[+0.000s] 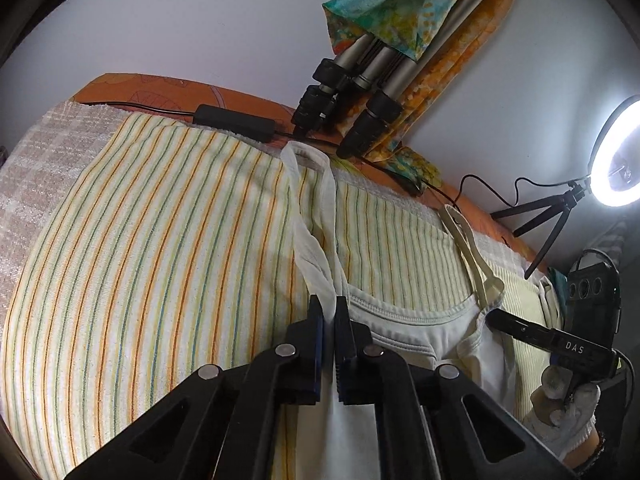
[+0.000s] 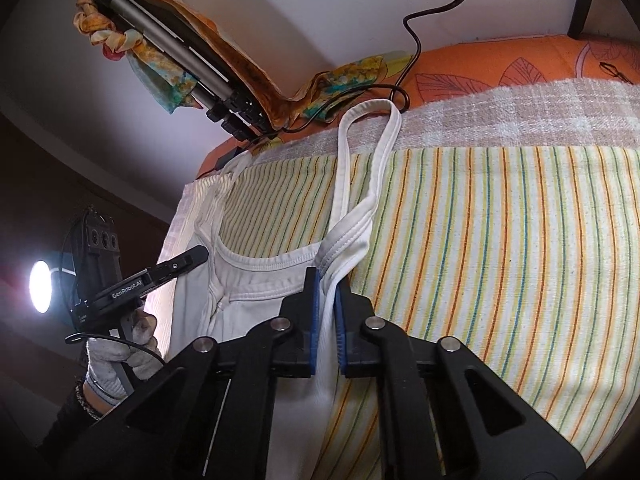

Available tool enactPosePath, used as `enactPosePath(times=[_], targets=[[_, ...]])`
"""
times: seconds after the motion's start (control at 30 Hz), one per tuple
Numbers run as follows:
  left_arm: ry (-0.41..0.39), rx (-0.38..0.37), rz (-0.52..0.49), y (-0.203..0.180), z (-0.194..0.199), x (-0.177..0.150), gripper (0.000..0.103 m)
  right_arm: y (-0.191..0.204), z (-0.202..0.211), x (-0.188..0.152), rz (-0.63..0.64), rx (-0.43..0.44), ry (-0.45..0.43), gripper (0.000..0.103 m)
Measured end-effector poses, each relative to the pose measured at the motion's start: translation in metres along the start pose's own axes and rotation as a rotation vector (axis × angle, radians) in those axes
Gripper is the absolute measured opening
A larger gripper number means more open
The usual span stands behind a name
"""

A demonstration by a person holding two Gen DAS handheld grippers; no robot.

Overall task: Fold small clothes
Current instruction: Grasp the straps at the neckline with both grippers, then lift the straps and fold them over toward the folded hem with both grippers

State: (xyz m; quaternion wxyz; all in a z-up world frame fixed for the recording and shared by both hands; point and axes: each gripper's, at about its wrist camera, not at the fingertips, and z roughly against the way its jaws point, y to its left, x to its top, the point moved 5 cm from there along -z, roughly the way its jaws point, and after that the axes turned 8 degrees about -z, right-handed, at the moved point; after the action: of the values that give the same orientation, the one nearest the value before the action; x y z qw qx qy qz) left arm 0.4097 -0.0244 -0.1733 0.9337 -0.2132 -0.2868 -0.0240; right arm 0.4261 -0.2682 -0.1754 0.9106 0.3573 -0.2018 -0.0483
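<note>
A small white tank top [image 1: 404,330] lies on a striped cloth [image 1: 140,248], neckline toward the wall. My left gripper [image 1: 329,306] is shut on the base of the top's left shoulder strap [image 1: 312,216], which stretches ahead. My right gripper [image 2: 328,280] is shut on the base of the other strap [image 2: 360,168]. Each gripper shows in the other's view: the right one [image 1: 496,316] at the right strap's base, the left one [image 2: 200,256] at the far strap's base. The top's body [image 2: 256,312] hangs slack between them.
A folded tripod [image 1: 360,92] wrapped in a colourful scarf [image 1: 392,12] leans on the wall behind. A black power adapter [image 1: 234,122] and cables lie on the orange sheet [image 2: 500,68]. A lit ring light [image 1: 618,156] stands at the right.
</note>
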Motion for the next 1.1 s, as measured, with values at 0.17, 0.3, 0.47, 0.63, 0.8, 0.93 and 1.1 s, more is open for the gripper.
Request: enactPosePath(times=[0.17, 0.3, 0.47, 0.63, 0.8, 0.93, 1.1], targets=[[-0.03, -0.013, 0.018, 0.0, 0.01, 0.001, 0.0, 0.004, 0.012, 0.0, 0.006, 0.013, -0.032, 0.006], [-0.051, -0.026, 0.019, -0.002, 0.025, 0.003, 0.0, 0.015, 0.026, -0.001, 0.04, 0.028, -0.06, 0.005], [-0.081, -0.044, 0.019, -0.011, 0.046, 0.003, 0.0, 0.032, 0.047, -0.005, 0.079, 0.039, -0.089, 0.005], [-0.11, -0.057, 0.006, -0.022, 0.074, -0.002, 0.0, 0.047, 0.072, -0.014, 0.103, 0.054, -0.116, 0.005], [-0.129, -0.057, -0.019, -0.037, 0.106, -0.018, 0.0, 0.068, 0.098, -0.035, 0.138, 0.071, -0.141, 0.005], [-0.149, -0.061, -0.029, -0.05, 0.133, -0.037, 0.0, 0.083, 0.118, -0.059, 0.162, 0.081, -0.151, 0.005], [-0.149, -0.06, -0.038, -0.06, 0.157, -0.069, 0.0, 0.097, 0.141, -0.103, 0.208, 0.078, -0.158, 0.005]])
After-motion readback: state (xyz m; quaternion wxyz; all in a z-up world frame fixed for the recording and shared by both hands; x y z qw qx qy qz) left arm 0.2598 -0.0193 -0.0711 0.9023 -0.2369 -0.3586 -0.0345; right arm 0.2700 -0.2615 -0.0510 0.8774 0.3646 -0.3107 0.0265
